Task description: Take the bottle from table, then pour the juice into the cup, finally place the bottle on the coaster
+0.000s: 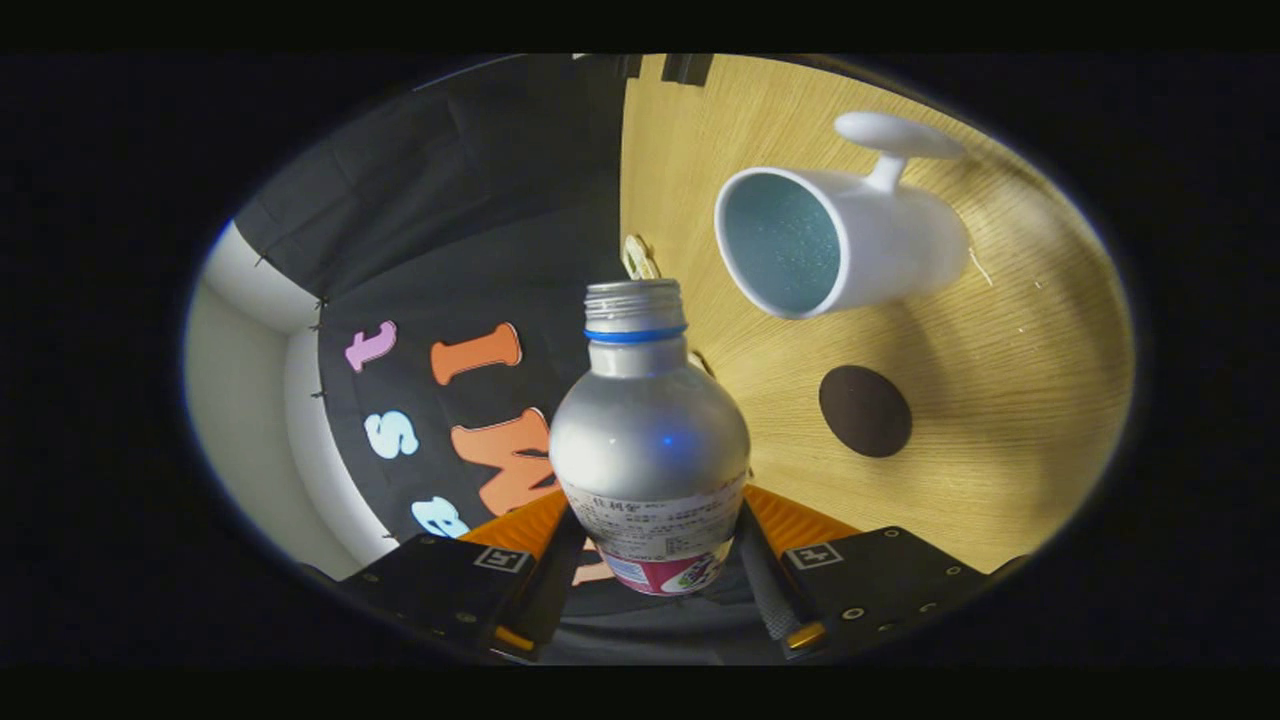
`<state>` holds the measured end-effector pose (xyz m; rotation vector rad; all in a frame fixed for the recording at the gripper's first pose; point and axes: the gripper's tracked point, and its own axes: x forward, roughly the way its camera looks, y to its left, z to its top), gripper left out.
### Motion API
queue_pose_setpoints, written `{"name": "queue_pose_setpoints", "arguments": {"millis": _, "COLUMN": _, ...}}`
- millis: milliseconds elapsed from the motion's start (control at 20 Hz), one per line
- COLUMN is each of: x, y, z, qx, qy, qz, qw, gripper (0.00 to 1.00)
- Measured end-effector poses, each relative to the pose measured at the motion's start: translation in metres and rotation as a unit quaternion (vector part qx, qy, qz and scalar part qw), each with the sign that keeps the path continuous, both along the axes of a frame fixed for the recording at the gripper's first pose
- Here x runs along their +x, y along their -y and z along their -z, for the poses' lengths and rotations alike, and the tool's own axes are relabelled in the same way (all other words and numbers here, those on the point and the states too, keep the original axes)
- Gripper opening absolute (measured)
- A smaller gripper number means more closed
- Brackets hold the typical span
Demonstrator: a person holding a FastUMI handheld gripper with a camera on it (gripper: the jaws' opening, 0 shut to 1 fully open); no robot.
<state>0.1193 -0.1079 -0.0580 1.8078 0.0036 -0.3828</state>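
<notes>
One bottle [648, 430] clenched in the tool [655, 560], one cup [835, 240], one coaster [865, 411].

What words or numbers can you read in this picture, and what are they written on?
None can be read.
Bottle, held between the jaws of the gripper: its label has rows of small print, too small and blurred to read.
Square black-and-white markers on the gripper: patterns, not words.
Cup and coaster: no writing seen.
</notes>
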Motion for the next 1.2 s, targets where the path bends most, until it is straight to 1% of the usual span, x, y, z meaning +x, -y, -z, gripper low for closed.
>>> {"name": "queue_pose_setpoints", "arguments": {"millis": 250, "x": 0.0001, "y": -0.0002, "z": -0.0048, "qx": 0.025, "qy": 0.007, "qz": 0.006, "qw": 1.000, "gripper": 0.77}}
{"name": "queue_pose_setpoints", "arguments": {"millis": 500, "x": -0.0002, "y": 0.0000, "z": -0.0046, "qx": 0.052, "qy": 0.001, "qz": 0.011, "qw": 0.999, "gripper": 0.77}}
{"name": "queue_pose_setpoints", "arguments": {"millis": 1200, "x": -0.0024, "y": 0.0065, "z": -0.0019, "qx": 0.085, "qy": -0.014, "qz": 0.018, "qw": 0.996, "gripper": 0.77}}
